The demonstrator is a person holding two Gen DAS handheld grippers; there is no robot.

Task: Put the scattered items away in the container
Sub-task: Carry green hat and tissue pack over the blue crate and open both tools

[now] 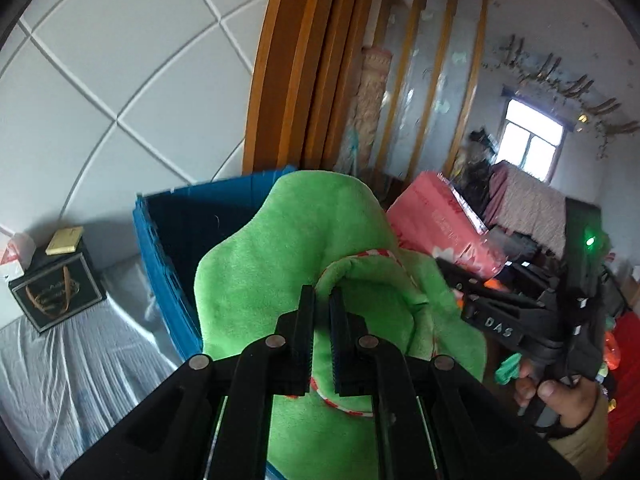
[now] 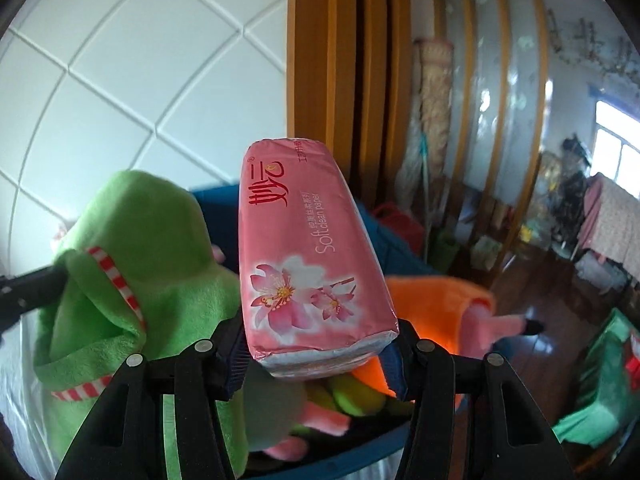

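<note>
Two things are in your grip at once. Your left gripper (image 1: 321,300) has its ribbed fingers pinched nearly together on the red-and-white striped rim of a bright green plush slipper (image 1: 304,248), which hangs in front of the open blue plastic crate (image 1: 160,232). Your right gripper (image 2: 320,344) is clamped across the near end of a pink plastic-wrapped pack of tissue paper (image 2: 304,248) printed with blossoms and "Soft clean paper" — its far end points up and away from the camera, over the crate.

From the right wrist view, the green slipper (image 2: 132,264) sits just left of the pack, with the left gripper's black finger reaching in at its striped rim. Below and behind the pack, the crate (image 2: 400,248) already holds soft items: an orange plush piece (image 2: 432,300), something pink and something yellow-green, pressed close together.

From the left wrist view, your right hand (image 1: 560,396) holds its black tool at the right edge, the pink pack (image 1: 436,224) jutting out beyond the slipper.

Around you — a quilted white padded wall (image 1: 120,80) stands behind the crate, a tall orange-brown wooden frame (image 1: 304,80) rises right of it, and a black gift box with a gold ribbon (image 1: 56,288) rests on the plastic-covered white surface (image 1: 80,360) to the crate's left, well apart from it. A bright window (image 1: 532,140) shows at far right.
</note>
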